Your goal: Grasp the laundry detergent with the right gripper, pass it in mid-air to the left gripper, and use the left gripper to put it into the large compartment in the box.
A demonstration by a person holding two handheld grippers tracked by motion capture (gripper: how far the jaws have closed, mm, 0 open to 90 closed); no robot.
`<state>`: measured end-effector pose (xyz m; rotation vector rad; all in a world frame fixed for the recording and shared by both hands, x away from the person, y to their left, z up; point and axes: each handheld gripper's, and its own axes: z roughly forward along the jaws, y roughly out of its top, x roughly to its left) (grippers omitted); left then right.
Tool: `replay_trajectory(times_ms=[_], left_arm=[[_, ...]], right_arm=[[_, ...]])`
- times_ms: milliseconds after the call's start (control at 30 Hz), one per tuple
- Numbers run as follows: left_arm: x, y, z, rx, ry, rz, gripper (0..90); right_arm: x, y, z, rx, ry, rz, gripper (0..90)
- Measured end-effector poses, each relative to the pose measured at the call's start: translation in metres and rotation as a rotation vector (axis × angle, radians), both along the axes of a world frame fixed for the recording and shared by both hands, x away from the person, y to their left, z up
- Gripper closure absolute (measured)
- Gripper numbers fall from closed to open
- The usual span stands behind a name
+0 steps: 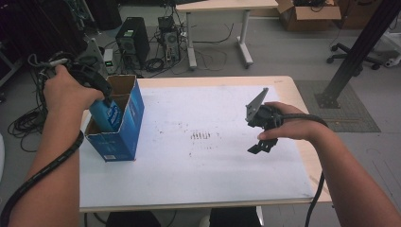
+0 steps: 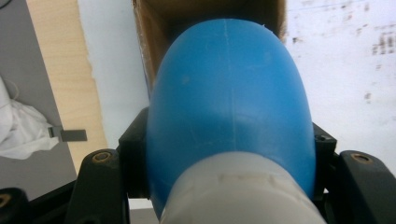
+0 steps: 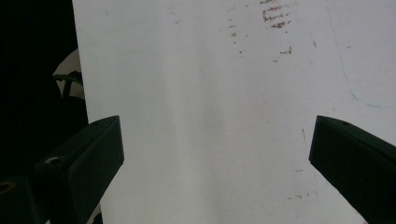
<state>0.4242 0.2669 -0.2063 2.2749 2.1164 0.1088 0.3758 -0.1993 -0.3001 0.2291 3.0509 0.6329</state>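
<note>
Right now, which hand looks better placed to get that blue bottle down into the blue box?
The left. Its left gripper is shut on the blue bottle, held right over the open blue box. The right gripper hangs open over the white table, holding nothing, well away from the box.

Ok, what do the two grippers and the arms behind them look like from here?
Both grippers are black. The right gripper carries a grey three-cornered plate on top, and its flat, blocky black fingers show up close. The left gripper has brass-coloured screws by its fingers. A ribbed black cable trails from each. The forearms are bare, with no sleeves.
</note>
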Motion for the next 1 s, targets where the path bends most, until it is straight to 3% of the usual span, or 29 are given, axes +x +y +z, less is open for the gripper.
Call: replay_trajectory(times_ms=[500, 1000], left_arm=[[0.008, -0.004, -0.042, 0.014, 0.014, -0.002, 38.4], [0.009, -0.002, -0.061, 0.03, 0.018, -0.006, 38.4]], right_arm=[[-0.001, -0.002, -0.007, 0.006, 0.012, -0.009, 2.9], [-0.001, -0.001, -0.01, 0.0, 0.018, -0.008, 3.0]])
